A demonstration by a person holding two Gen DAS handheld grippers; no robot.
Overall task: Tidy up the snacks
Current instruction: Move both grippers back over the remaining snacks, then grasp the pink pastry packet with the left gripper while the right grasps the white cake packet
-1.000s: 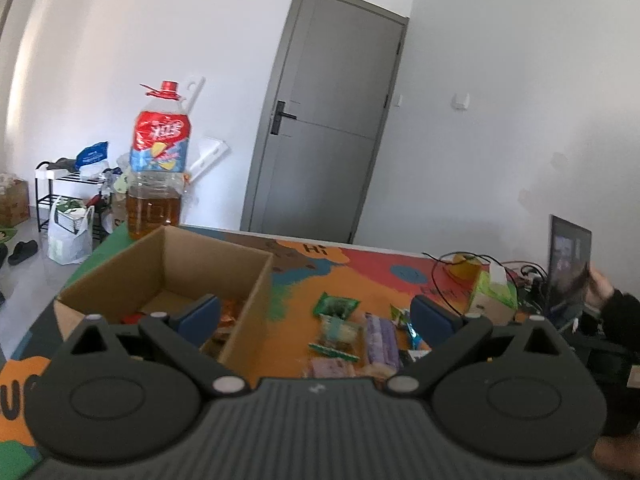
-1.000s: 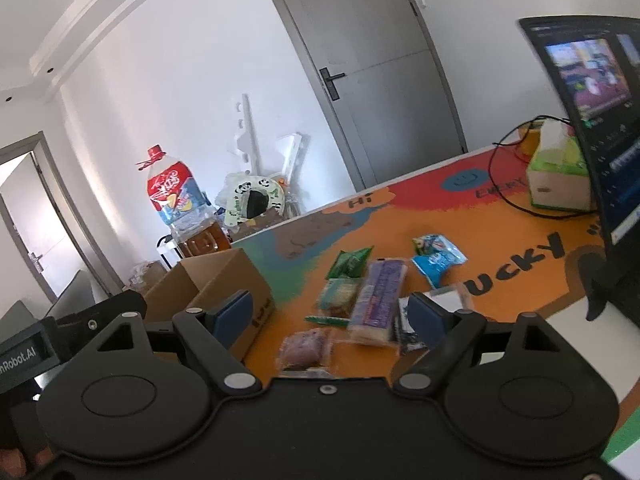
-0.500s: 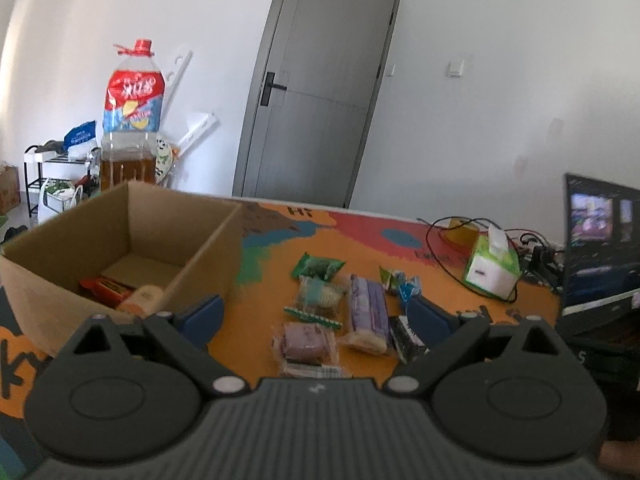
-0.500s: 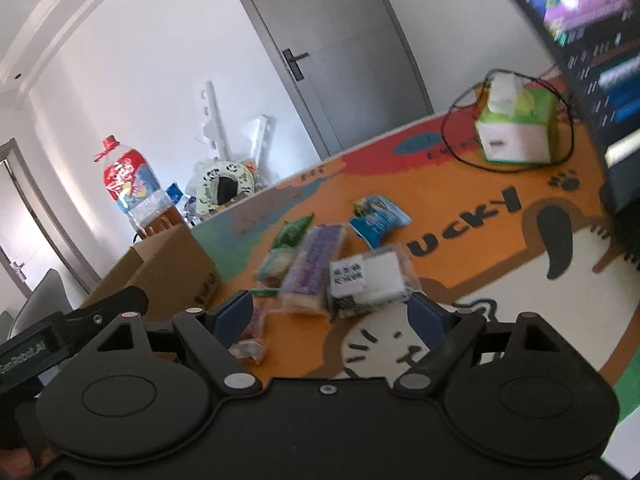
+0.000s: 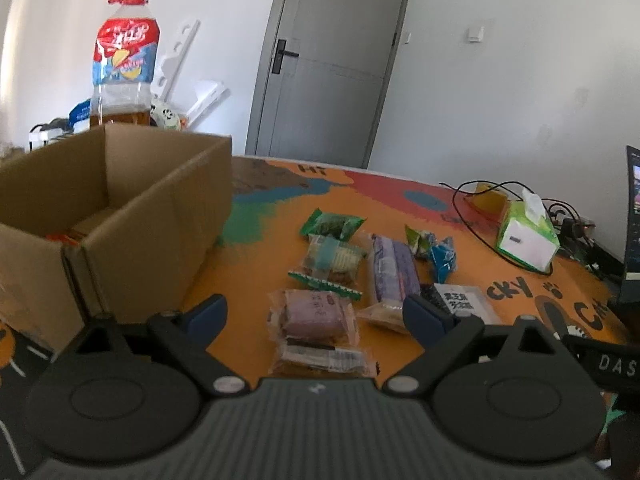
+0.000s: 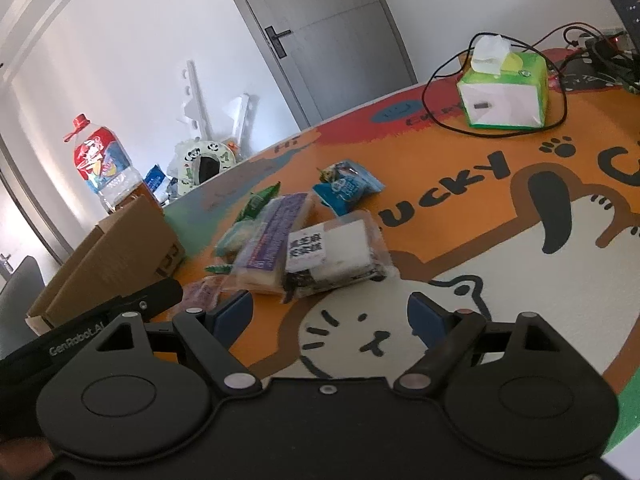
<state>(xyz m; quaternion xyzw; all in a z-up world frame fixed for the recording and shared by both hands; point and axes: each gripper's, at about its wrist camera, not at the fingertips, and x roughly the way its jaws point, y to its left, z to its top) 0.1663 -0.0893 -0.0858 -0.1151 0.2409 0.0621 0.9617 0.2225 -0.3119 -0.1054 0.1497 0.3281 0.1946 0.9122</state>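
Both my grippers hang spread and empty: my left gripper over a purple-wrapped cake, my right gripper just short of a clear-wrapped sandwich pack. Beyond lie the long purple pack, green packet and blue packet. Left stands the cardboard box; a tissue box sits far right.

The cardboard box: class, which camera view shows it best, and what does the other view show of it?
The left wrist view shows the cardboard box best: its open top, inner walls and something orange-red inside are visible. The right wrist view catches only its outer side and rim, partly behind the left claw's body.
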